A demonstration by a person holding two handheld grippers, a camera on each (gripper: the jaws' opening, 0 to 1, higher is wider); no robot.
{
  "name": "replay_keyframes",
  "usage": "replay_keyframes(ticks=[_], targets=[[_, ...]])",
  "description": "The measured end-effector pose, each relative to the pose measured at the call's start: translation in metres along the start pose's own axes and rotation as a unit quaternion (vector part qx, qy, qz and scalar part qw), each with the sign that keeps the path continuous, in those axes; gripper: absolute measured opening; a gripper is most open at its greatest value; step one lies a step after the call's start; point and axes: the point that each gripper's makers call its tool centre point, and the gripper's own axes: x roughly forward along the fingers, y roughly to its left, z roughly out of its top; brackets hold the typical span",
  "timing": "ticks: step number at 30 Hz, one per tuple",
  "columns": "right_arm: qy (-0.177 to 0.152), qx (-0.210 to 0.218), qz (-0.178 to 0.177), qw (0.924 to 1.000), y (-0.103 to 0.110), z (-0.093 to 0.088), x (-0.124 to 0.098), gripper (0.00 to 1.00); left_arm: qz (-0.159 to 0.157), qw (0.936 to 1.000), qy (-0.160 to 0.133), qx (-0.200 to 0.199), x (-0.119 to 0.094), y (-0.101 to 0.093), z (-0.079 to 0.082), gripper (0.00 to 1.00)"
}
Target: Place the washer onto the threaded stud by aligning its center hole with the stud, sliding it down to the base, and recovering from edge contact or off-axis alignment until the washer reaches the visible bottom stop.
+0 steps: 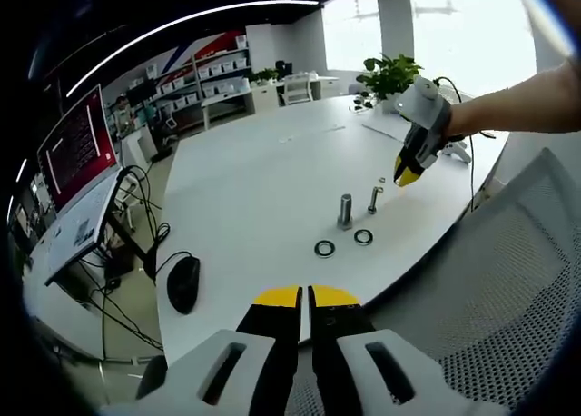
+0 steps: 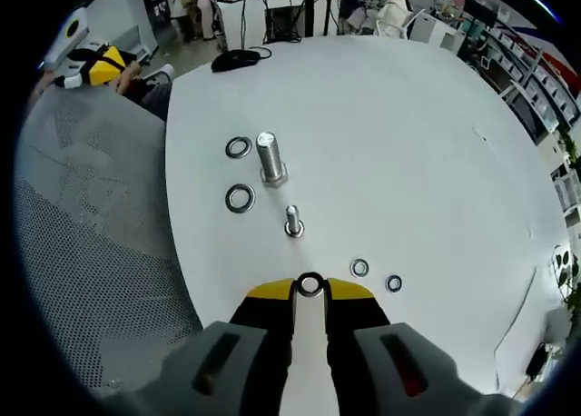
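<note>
Upright, threaded stud [image 2: 293, 221], right gripper [image 2: 310, 287] pinching washer [image 2: 310, 285], left gripper [image 1: 305, 297] closed empty.

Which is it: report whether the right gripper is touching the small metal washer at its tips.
Touching. In the right gripper view, the right gripper is shut on the small metal washer, pinched at its yellow tips above the white table.

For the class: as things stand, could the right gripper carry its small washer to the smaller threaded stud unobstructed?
Probably yes: the right gripper holds a small metal washer, with bare white table before the smaller upright threaded stud.
</note>
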Motion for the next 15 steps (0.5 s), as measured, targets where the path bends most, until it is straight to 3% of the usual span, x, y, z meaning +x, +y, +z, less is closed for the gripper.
replay_keyframes(ticks=[15], targets=[[-0.023, -0.022, 0.009, 0.9994, 0.007, 0.038, -0.009, 0.14, 0.006, 1.0, -0.002, -0.003, 0.0, 0.002, 0.0, 0.0]])
